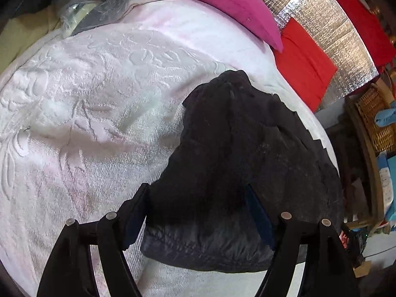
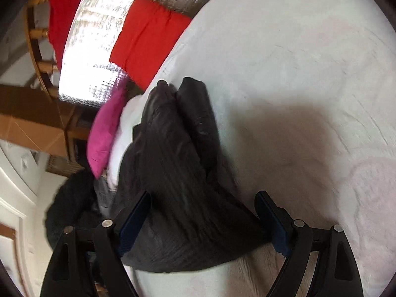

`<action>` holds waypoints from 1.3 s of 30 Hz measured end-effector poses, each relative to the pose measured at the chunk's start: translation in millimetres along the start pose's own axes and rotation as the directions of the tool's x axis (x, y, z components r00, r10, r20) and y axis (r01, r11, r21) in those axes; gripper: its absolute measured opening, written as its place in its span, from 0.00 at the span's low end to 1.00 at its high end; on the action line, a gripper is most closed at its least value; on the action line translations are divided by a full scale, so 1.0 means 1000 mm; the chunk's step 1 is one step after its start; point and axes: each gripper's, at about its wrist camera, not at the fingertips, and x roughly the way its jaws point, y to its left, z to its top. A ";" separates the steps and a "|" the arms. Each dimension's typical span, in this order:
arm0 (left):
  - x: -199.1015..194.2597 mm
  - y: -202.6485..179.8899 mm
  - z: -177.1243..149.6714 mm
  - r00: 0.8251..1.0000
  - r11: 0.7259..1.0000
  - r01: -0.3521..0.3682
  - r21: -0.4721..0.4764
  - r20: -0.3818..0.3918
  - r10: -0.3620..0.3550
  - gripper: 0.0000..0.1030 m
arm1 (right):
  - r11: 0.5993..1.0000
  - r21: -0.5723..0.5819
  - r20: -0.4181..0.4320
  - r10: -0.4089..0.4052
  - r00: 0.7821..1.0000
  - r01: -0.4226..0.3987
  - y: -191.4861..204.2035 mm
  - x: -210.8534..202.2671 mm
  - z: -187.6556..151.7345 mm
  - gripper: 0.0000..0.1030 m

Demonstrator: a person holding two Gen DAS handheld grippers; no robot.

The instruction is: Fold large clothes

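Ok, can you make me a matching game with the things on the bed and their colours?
Things:
1. jacket
2. pillow
3. blanket
4. folded cloth by the silver wall

Colours:
A. red
B. pale pink-white
C. black
D. magenta

Pairs: 1-C, 2-D, 3-B, 4-A

Bright daylight, fisheye-warped edges, right wrist view motion-blurred, foil (image 1: 329,24) glaring.
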 end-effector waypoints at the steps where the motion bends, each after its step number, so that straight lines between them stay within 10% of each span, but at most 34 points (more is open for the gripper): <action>1: 0.001 0.001 0.001 1.000 1.000 0.005 -0.001 0.002 -0.005 0.64 | 1.000 -0.021 0.004 -0.010 1.000 0.010 0.006 0.004 -0.001 0.86; 4: 0.005 0.002 0.004 1.000 1.000 0.026 -0.007 0.011 -0.026 0.46 | 0.994 -0.103 0.006 -0.041 0.999 0.041 0.024 0.014 -0.006 0.83; 10: 0.003 -0.009 0.006 0.998 0.998 0.061 0.008 0.034 -0.061 0.19 | 0.953 -0.277 0.021 -0.120 0.993 0.121 0.064 0.016 -0.020 0.42; 15: -0.014 -0.011 0.004 0.995 0.999 0.049 0.023 0.081 -0.051 0.18 | 0.922 -0.362 0.092 -0.108 0.990 0.134 0.096 -0.011 -0.037 0.38; 17: -0.004 -0.002 0.004 0.998 1.000 0.017 -0.003 0.058 -0.017 0.29 | 0.921 -0.369 0.096 -0.100 0.990 0.128 0.097 -0.017 -0.043 0.38; 19: 0.004 0.009 0.003 0.999 0.999 -0.031 -0.032 0.017 0.031 0.62 | 0.919 -0.352 0.053 -0.169 0.984 0.177 0.083 -0.005 -0.041 0.40; 24: -0.006 0.014 0.010 1.000 0.996 -0.004 -0.085 -0.010 0.003 0.67 | 0.970 -0.200 -0.032 -0.146 0.989 0.136 0.058 -0.006 -0.028 0.61; 28: -0.023 0.016 0.021 0.999 0.994 0.038 -0.100 0.034 -0.035 0.78 | 0.981 -0.179 0.143 -0.045 0.989 0.071 0.059 -0.053 -0.014 0.81; 33: -0.017 0.021 0.046 0.998 0.993 0.029 -0.118 0.055 -0.023 0.84 | 0.993 -0.109 0.162 -0.028 0.986 0.046 0.044 -0.056 0.013 0.83; 39: 0.028 0.016 0.055 0.986 0.981 0.114 -0.154 -0.103 -0.131 0.84 | 0.999 -0.043 0.016 -0.005 1.000 0.006 0.025 -0.006 0.042 0.83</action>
